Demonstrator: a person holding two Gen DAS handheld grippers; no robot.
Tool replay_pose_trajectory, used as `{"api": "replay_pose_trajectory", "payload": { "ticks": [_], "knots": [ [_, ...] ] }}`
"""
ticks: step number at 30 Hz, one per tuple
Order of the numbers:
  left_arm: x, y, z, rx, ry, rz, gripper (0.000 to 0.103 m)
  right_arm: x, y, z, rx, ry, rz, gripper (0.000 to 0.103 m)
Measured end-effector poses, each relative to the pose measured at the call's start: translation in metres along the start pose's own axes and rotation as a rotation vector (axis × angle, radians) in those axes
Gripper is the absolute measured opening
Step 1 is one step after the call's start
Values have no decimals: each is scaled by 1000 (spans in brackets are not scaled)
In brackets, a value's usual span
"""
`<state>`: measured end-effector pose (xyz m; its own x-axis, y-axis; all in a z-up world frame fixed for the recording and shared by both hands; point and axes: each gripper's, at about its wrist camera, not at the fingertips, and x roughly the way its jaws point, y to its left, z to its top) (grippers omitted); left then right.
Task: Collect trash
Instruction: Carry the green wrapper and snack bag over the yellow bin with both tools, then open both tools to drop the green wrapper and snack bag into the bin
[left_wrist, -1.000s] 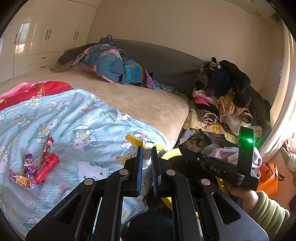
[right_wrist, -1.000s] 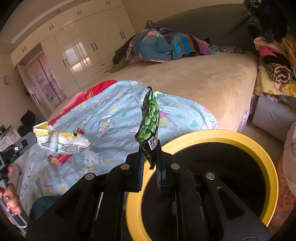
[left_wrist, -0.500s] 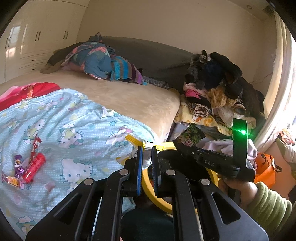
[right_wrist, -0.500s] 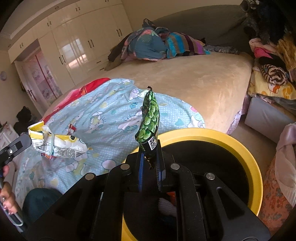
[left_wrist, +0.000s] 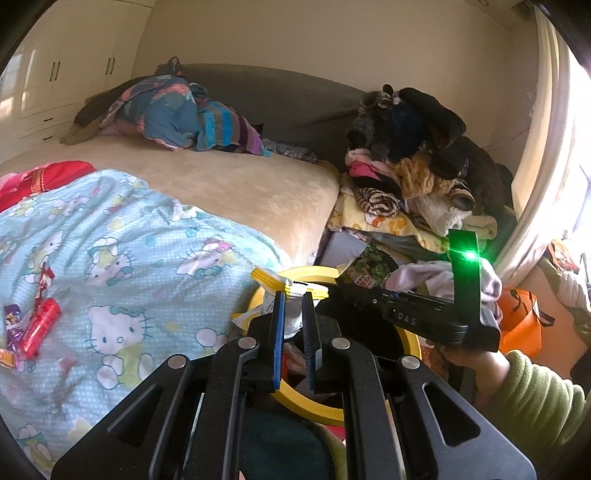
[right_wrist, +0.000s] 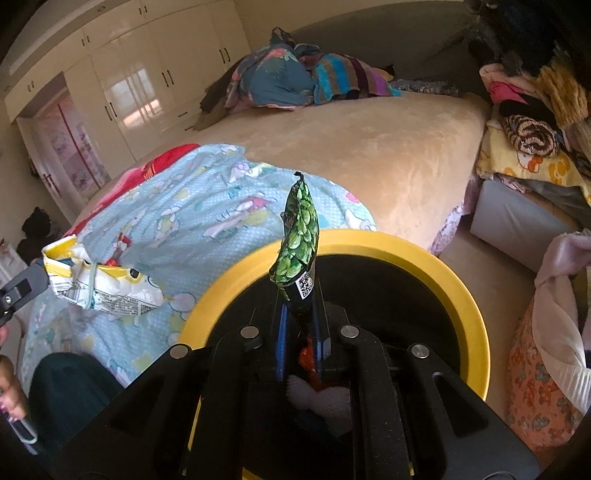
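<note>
Bedding with a cartoon-cat print (left_wrist: 122, 280) fills the left of both views, beside a yellow-rimmed bin (right_wrist: 476, 314). Only the right wrist view shows the right gripper (right_wrist: 298, 332) clamped on an upright green wrapper (right_wrist: 299, 243) over the bin at frame centre. The left gripper (left_wrist: 293, 334) pinches a yellow-white bag (left_wrist: 291, 299) at the bin's rim, and only the left wrist view shows red wrappers (left_wrist: 37, 330) lying at lower left

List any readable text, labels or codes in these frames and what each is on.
"DAS": on the right gripper body, seen from the left wrist.
QR code on the green wrapper: visible, not decodable.
Print on the white-and-yellow bag: too blurred to read.
Red candy wrappers on the blanket: too small to read.
</note>
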<state>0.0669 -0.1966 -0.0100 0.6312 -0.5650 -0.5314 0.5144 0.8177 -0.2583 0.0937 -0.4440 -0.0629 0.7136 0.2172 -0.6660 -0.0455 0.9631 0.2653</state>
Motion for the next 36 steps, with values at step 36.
{"api": "replay_pose_trajectory", "payload": {
  "ticks": [36],
  "knots": [
    [93, -36, -40, 89, 219, -84, 14, 24, -46, -22, 127, 105, -19, 17]
  ]
}}
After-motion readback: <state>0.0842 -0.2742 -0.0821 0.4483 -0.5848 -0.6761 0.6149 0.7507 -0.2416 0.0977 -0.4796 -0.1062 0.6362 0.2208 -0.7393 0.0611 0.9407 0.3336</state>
